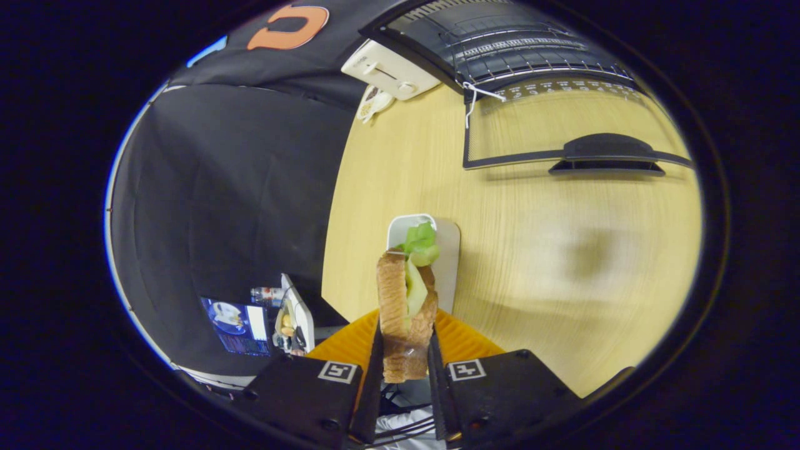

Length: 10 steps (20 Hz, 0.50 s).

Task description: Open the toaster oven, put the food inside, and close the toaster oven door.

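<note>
The gripper [405, 365] is clamped with both fingers on a toasted-bread sandwich with green lettuce [406, 300], lifted over the pale wooden table [562, 262]. Beyond lies a white rectangular plate [445, 250]; farther right, the toaster oven [512, 44] stands with its glass door [562, 134] dropped open.

**Colours on the bench right now**

Sandwich [405, 312] pinched between both fingers of the gripper [405, 369]: toasty brown bread, pale yellow-green filling, bright green lettuce poking out the far end. Under it there's an orange plate [465, 340] with fine ridges. Just beyond that, a white tray [447, 250]. Table [531, 250] is light wood with a faint grain. Way ahead, the oven [500, 44] is black inside with a silvery wire rack, cream control panel, and a black-framed door [562, 125] with a black handle.
</note>
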Tool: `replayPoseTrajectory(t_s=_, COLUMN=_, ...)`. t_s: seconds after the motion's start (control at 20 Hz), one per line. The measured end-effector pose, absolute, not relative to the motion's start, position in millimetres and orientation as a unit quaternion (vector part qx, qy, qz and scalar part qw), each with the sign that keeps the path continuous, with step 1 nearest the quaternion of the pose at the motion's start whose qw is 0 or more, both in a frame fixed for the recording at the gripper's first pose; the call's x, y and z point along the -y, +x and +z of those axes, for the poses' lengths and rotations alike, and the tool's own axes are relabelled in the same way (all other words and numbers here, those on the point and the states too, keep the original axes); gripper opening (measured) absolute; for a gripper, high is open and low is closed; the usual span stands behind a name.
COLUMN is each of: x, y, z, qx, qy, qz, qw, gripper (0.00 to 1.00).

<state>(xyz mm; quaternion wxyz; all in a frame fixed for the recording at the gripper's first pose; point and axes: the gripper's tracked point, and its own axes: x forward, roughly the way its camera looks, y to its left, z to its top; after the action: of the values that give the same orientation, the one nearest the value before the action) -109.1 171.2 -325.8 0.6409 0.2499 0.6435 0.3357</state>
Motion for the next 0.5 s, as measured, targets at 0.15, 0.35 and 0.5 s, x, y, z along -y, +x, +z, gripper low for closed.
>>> replayPoseTrajectory(t_s=0.15, x=-169.1, y=-110.3, z=-311.5, qx=-0.625, qy=0.262, qz=0.349, qw=0.648, gripper=0.39)
replayPoseTrajectory(t_s=0.35, x=-160.5, y=-96.5, z=-289.5, qx=-0.558, qy=0.272, qz=0.392, qw=0.679, gripper=0.38)
replayPoseTrajectory(t_s=0.5, x=-147.9, y=-81.6, z=-279.1, qx=-0.503, qy=0.286, qz=0.415, qw=0.703, gripper=0.38)
